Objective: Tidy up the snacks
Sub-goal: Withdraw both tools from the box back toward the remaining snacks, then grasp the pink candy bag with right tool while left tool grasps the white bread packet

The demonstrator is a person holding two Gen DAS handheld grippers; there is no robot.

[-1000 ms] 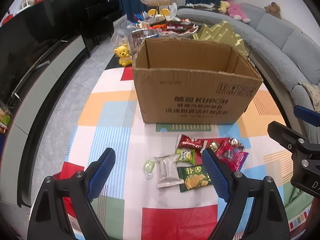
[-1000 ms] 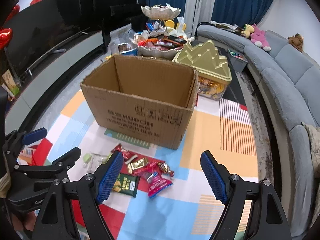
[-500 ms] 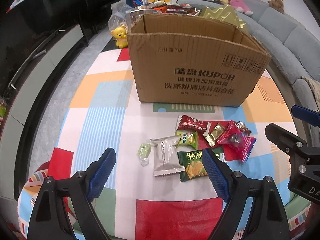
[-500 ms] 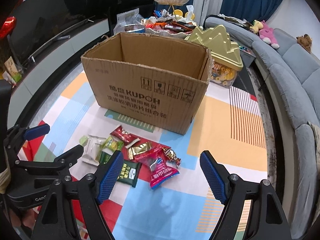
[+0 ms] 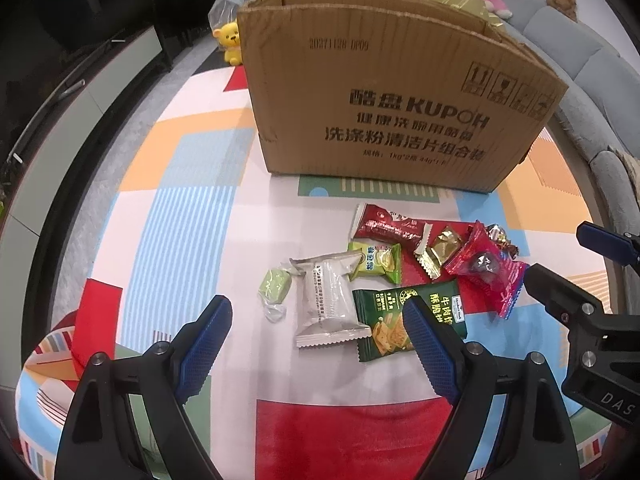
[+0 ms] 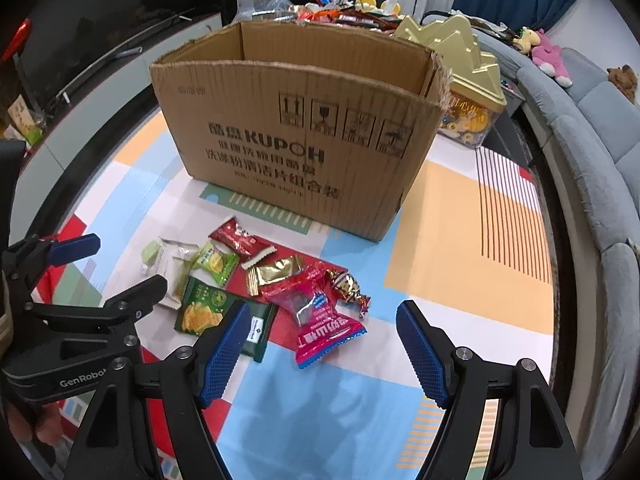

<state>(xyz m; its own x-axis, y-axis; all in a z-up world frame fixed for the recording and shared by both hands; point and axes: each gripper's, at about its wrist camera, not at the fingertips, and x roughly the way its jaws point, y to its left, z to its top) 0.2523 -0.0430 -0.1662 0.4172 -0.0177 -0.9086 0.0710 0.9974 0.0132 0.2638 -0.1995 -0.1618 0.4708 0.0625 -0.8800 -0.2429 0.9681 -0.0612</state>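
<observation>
Item one: my open-topped cardboard box (image 6: 296,136) stands on the patterned tablecloth (image 6: 448,240); its floor is hidden behind the near wall, so I cannot tell its contents. Item two, loose in front of it: white packet (image 5: 330,300), green candy (image 5: 274,286), lime packet (image 5: 376,262), dark green cracker pack (image 5: 390,320), red bar (image 5: 386,226), gold packet (image 5: 438,250), pink packet (image 6: 320,320), foil candy (image 6: 346,284). My left gripper (image 5: 316,344) and right gripper (image 6: 322,350) hover above these, both spread wide and empty; behind the box, a gold-lidded tub (image 6: 468,80) shows gold-wrapped sweets.
</observation>
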